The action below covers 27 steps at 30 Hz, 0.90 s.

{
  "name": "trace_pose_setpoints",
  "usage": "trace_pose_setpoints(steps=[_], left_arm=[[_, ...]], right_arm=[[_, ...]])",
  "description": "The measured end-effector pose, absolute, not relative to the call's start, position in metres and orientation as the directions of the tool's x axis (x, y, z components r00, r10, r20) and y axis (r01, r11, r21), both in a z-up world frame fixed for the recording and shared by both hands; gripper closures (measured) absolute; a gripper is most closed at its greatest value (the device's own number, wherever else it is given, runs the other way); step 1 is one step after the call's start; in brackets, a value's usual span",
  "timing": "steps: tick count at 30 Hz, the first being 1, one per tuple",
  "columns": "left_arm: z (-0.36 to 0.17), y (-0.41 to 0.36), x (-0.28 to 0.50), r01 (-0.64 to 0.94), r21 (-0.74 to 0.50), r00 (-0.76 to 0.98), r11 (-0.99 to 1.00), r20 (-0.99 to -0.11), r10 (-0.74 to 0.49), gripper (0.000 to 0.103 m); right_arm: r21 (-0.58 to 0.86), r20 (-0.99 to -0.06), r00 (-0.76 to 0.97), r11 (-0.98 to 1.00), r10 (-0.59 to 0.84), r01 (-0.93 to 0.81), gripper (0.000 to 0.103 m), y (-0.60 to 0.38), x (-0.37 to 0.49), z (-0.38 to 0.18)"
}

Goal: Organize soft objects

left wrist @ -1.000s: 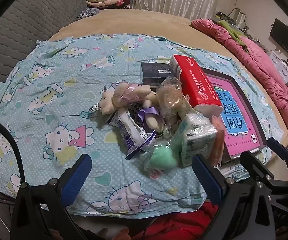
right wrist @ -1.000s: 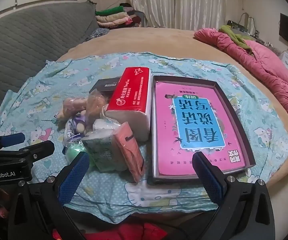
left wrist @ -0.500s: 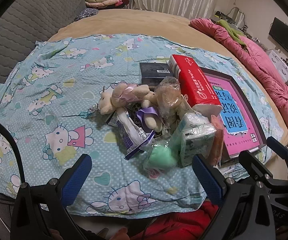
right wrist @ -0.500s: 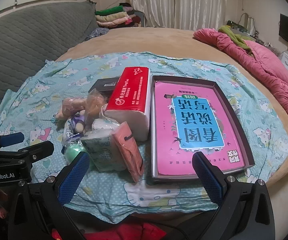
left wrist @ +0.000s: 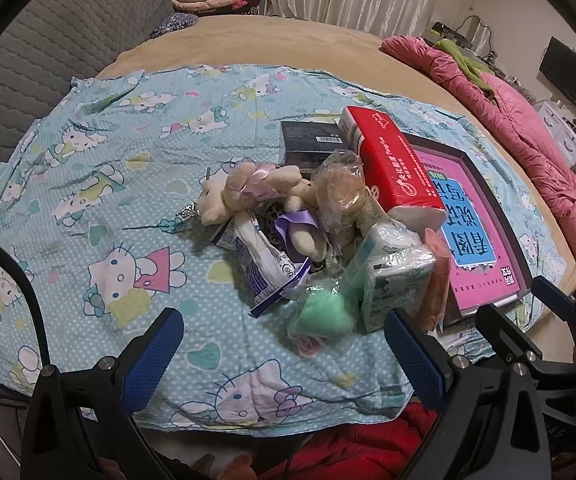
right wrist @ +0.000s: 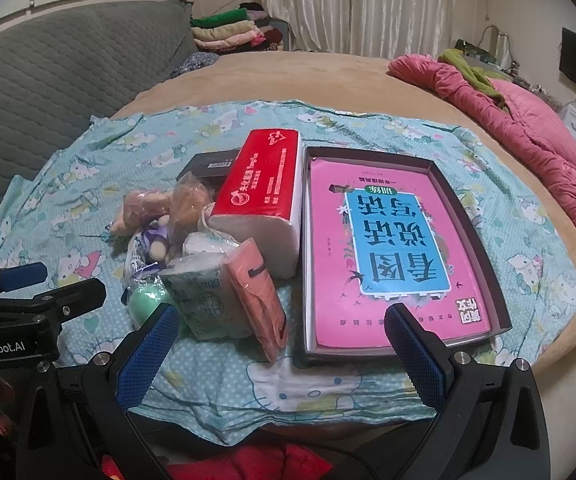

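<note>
a heap of soft objects (left wrist: 308, 240) is lying on the cartoon sheet (left wrist: 128, 200), touching a red tissue pack (right wrist: 264, 184) beside the book tray (right wrist: 468, 216). left gripper (left wrist: 284, 354) and right gripper (right wrist: 282, 354) are hovering wide, empty.
</note>
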State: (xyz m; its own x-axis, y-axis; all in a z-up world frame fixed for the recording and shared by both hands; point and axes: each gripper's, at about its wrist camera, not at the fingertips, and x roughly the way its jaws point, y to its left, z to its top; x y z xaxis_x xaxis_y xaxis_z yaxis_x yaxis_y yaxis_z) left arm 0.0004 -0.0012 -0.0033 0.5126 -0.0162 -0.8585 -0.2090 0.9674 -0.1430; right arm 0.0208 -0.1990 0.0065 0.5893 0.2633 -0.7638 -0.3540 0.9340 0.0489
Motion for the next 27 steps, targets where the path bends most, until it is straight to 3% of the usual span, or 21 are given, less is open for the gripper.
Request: trace_pose_setpoints(steps=[11,27], left_arm=[[-0.018,0.013,0.004,-0.242,-0.223,0.47,0.944,-0.878,-0.087,0.002],[-0.036,0.059,0.028,-0.317,-0.203,0.498,0.926,-0.867,-0.02,0.002]], right_arm=[[0.034,-0.781,0.567,0.925,0.261,-0.378,0.0,-0.194,0.028,-0.007],[-0.005,-0.786,0.565,0.911,0.251,-0.411,0.005,-0.189,0.049,-0.027]])
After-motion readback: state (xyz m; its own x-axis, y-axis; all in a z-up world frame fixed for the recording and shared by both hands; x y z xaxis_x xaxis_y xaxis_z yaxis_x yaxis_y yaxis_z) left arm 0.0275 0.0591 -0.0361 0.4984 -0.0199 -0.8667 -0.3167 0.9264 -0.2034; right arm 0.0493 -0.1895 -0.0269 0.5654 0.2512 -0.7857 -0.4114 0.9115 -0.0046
